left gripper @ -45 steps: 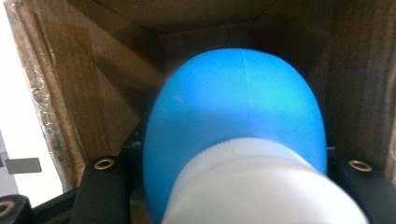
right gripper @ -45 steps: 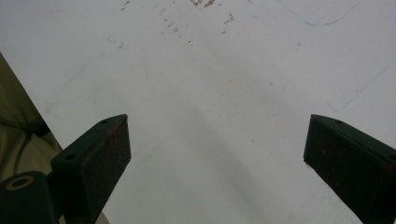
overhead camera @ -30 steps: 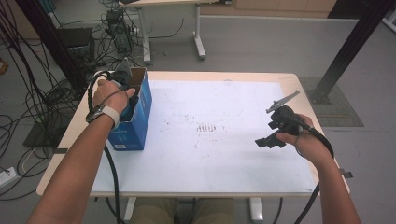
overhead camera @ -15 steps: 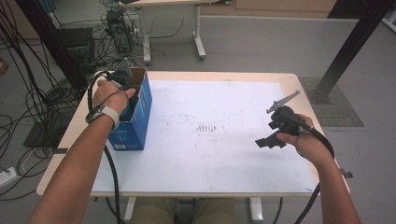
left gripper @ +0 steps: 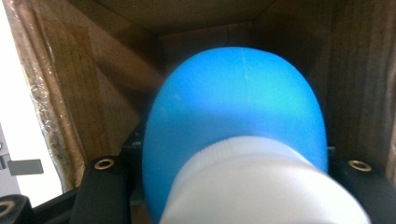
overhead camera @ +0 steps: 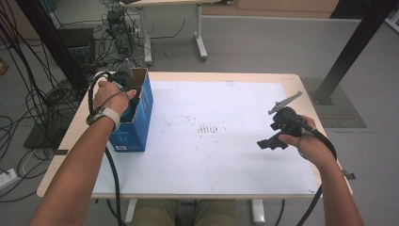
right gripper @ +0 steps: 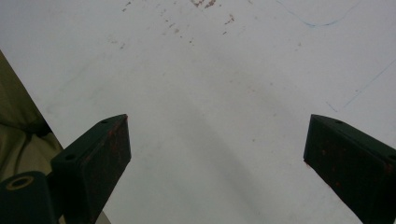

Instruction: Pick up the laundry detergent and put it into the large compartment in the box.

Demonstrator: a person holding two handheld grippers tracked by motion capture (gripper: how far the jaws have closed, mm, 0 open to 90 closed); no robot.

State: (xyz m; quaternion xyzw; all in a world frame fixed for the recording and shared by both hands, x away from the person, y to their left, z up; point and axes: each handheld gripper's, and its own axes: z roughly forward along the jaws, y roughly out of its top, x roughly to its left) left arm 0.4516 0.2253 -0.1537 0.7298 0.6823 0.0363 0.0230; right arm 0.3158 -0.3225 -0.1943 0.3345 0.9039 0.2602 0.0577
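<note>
Mostly, blue bottle (left gripper: pixel 233 121) hides box (overhead camera: pixel 141 108) interior.

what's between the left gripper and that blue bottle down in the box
Nothing visible. The left gripper reaches into the blue box, and its jaws are already shut on the blue bottle by its white cap end.

Left gripper (overhead camera: pixel 123 80) jaws hidden inside the blue box (overhead camera: pixel 136 123) in the high view. In the left gripper view the blue bottle (left gripper: pixel 233 126) is blurred, its white cap (left gripper: pixel 261 186) cut off at the bottom edge, jaw tips hidden behind it.
</note>
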